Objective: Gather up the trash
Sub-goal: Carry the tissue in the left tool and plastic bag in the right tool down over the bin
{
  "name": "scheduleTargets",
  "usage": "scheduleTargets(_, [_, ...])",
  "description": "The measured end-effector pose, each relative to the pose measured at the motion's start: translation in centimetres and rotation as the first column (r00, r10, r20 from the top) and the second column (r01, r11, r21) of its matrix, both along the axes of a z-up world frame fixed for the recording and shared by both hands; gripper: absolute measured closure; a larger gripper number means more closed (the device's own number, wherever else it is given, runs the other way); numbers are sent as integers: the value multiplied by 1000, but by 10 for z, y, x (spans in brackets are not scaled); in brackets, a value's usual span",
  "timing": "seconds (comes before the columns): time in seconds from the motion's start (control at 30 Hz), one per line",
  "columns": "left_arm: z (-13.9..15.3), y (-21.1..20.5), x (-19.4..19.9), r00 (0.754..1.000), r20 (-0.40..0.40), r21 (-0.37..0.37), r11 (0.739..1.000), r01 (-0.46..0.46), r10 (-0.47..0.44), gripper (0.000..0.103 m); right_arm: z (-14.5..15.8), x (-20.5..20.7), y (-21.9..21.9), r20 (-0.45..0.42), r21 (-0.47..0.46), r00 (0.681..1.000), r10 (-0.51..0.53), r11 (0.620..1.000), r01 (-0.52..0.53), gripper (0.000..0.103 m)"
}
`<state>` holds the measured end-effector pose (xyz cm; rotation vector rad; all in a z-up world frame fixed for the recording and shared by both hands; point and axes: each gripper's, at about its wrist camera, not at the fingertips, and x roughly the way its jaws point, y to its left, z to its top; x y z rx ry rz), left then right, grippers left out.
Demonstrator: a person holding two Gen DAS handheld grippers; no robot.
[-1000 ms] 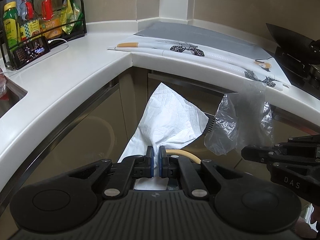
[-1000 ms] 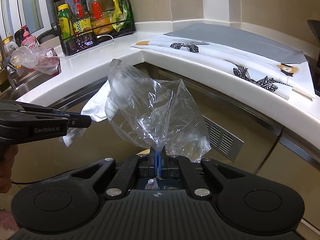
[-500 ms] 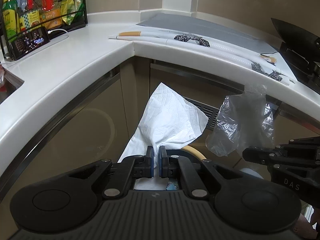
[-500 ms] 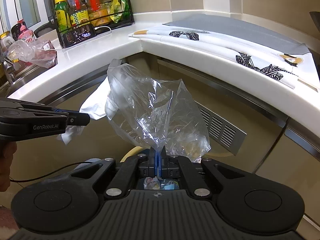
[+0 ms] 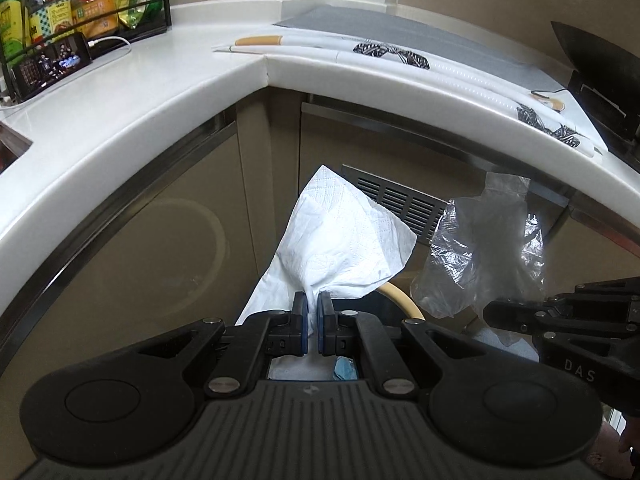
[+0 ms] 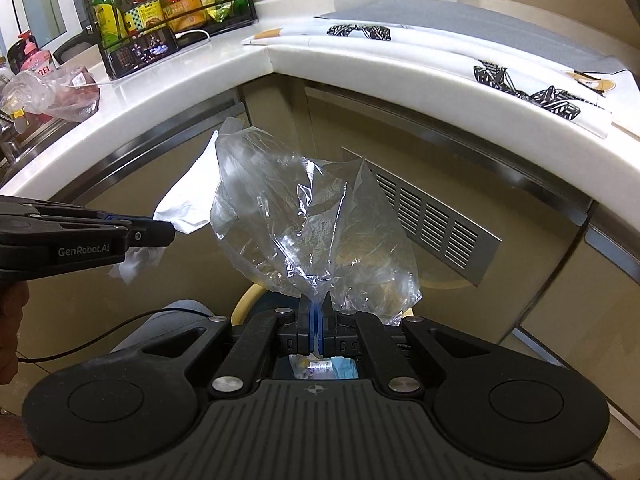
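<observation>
My left gripper is shut on a white paper tissue, held below the counter edge in front of the cabinets. My right gripper is shut on a crumpled clear plastic bag. In the left wrist view the clear bag hangs at the right, above the right gripper. In the right wrist view the left gripper comes in from the left with the tissue. Under both grippers is a bin with a tan rim and some trash inside.
A white L-shaped counter runs above. It carries a black rack of bottles, a phone, a patterned white cloth and a plastic bag by the sink. A metal vent grille sits in the cabinet front.
Both grippers have lowered with their loads, from near counter height to below the counter edge and over the bin. Both stay shut.
</observation>
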<state>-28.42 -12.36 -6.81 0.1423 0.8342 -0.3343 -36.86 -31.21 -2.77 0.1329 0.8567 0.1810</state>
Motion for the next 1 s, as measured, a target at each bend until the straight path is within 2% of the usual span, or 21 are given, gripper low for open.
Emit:
scheduleTargets(0.47, [-28,-2,24,998,-68,8,1000,-16,16,99,-31,27,3,-92,-15,996,-5,1000,4,101])
scheduleTargets(0.77, [-71,-13,54,986,-165,46,999,-21,28,99,-73,54,4,-181,-46,983,-16,999,7,101])
scheduleTargets(1.0, [-104,-25,70,975,-221,103,995,-11,34,99,-99,73,11,-227,-58,974,18,998,-32,101])
